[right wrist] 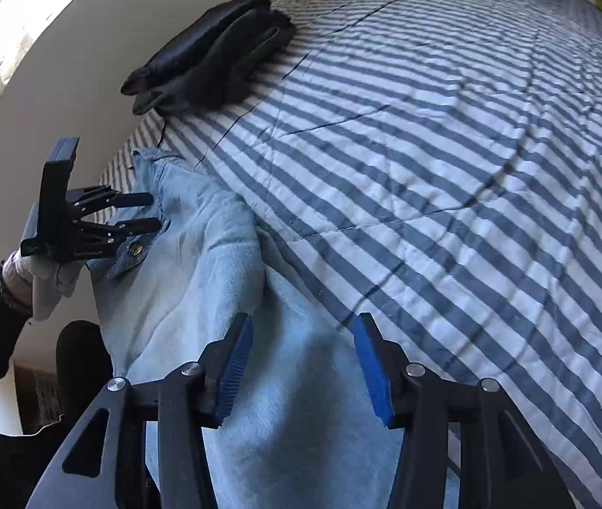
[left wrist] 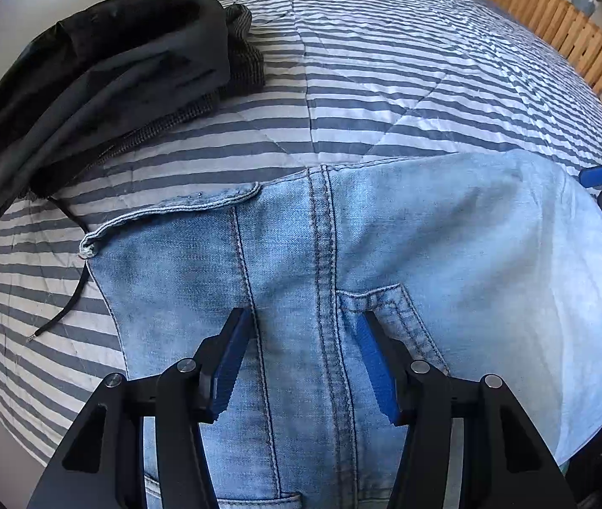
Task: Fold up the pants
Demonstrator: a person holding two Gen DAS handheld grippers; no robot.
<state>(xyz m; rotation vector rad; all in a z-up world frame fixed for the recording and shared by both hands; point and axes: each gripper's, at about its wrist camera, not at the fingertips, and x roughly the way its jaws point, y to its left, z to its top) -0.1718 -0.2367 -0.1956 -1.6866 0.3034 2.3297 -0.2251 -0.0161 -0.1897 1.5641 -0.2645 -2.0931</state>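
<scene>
Light blue jeans [left wrist: 343, 254] lie flat on the striped bedspread [left wrist: 386, 85], seat side up with a centre seam and a back pocket showing. My left gripper [left wrist: 303, 318] hovers open just above the seat seam, nothing between its blue pads. In the right wrist view the jeans [right wrist: 199, 280] run away toward the waistband at the left. My right gripper [right wrist: 303, 324] is open over the pale fabric near the jeans' edge. The left gripper [right wrist: 154, 212] shows there too, open over the waistband button area, held by a gloved hand.
A pile of dark folded clothes [left wrist: 101, 80] sits at the bed's far left, with a black drawstring [left wrist: 68, 292] trailing toward the jeans. A wooden slatted panel [left wrist: 555, 29] stands beyond the bed's right side. The same dark pile [right wrist: 212, 55] lies near a white wall.
</scene>
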